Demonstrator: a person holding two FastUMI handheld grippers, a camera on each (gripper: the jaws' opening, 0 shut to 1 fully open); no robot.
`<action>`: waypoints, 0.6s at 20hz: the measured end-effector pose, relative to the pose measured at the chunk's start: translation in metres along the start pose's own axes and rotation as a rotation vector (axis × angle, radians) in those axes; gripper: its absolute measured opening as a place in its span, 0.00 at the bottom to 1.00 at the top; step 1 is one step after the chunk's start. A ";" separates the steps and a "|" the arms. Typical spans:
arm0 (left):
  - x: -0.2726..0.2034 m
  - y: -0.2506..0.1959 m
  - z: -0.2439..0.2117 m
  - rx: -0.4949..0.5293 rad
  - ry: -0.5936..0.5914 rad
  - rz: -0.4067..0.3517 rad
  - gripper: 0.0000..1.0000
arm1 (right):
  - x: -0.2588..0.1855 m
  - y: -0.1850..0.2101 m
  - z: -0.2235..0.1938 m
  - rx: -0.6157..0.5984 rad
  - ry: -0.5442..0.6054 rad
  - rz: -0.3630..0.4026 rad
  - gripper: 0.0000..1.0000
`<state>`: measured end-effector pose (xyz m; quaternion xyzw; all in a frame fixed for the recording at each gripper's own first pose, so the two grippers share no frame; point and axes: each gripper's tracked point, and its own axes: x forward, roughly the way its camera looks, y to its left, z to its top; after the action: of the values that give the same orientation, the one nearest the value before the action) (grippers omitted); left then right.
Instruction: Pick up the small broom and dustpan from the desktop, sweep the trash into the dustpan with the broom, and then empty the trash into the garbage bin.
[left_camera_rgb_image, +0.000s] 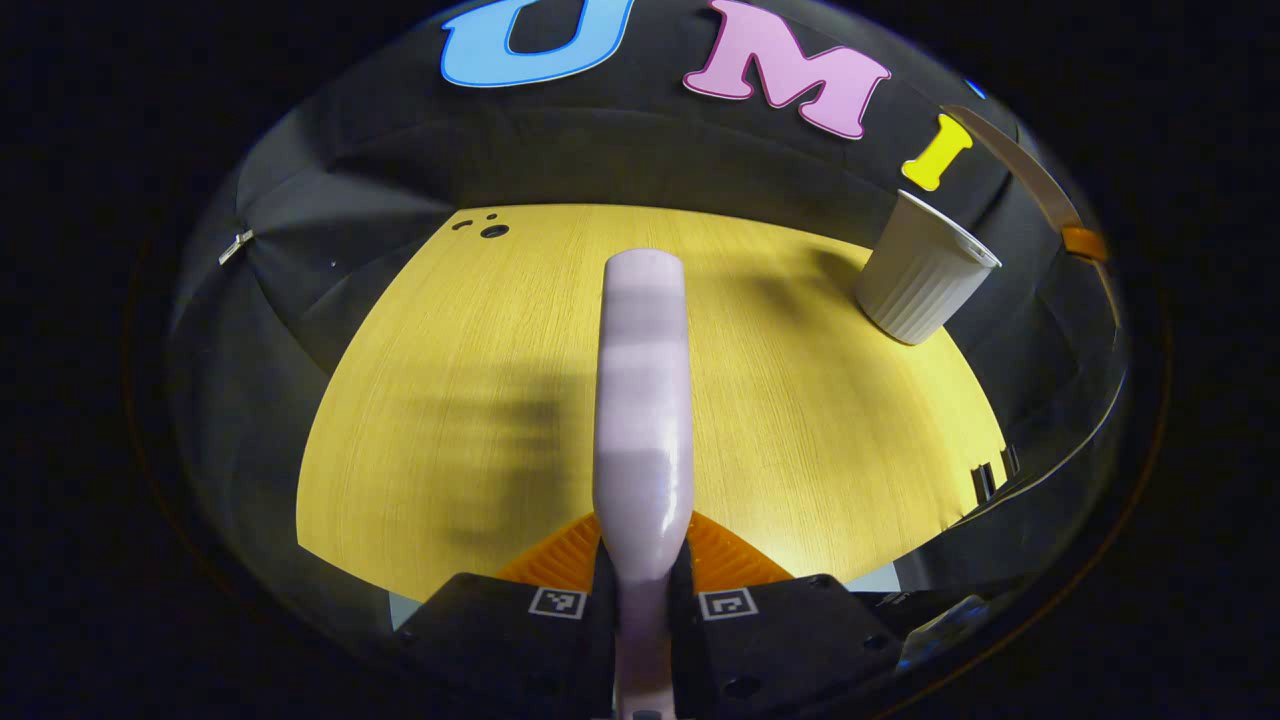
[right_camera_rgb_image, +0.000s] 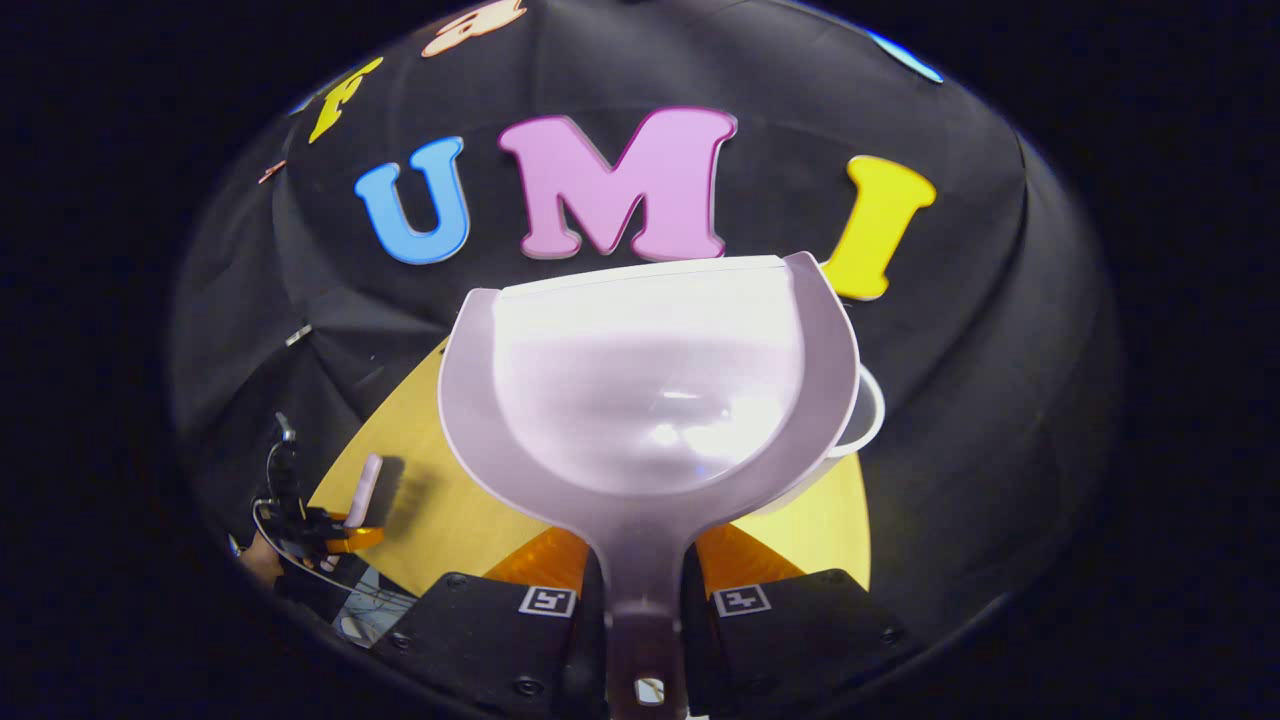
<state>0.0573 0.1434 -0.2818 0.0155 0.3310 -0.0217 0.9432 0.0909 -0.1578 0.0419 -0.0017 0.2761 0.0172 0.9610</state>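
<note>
Currently: emptying step, both tools gripped.
Left gripper (left_camera_rgb_image: 642, 590) clamps broom (left_camera_rgb_image: 643, 400) above desk (left_camera_rgb_image: 820, 440); right gripper (right_camera_rgb_image: 640, 600) clamps dustpan (right_camera_rgb_image: 650, 390) handle, pan over bin (right_camera_rgb_image: 866, 410). Pan looks empty; next, likely set tools down.

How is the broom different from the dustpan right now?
The broom looks long and narrow, while the dustpan is wide and scooped like a bowl. The broom is held by the left gripper and points out over the yellow table; the dustpan is held by the right gripper and is raised in front of the white bin. Both are pale lilac plastic, and each is clamped by its handle.
</note>
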 end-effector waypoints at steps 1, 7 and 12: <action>0.001 0.000 0.000 -0.004 0.005 0.000 0.27 | 0.008 0.007 -0.017 0.003 0.043 0.018 0.35; 0.029 -0.001 -0.004 -0.013 0.072 0.009 0.27 | 0.066 0.037 -0.112 0.058 0.229 0.082 0.35; 0.067 0.003 -0.002 0.028 0.149 0.033 0.27 | 0.104 0.038 -0.165 0.108 0.334 0.052 0.39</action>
<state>0.1089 0.1444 -0.3255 0.0357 0.3995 -0.0095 0.9160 0.0898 -0.1186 -0.1528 0.0543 0.4322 0.0268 0.8998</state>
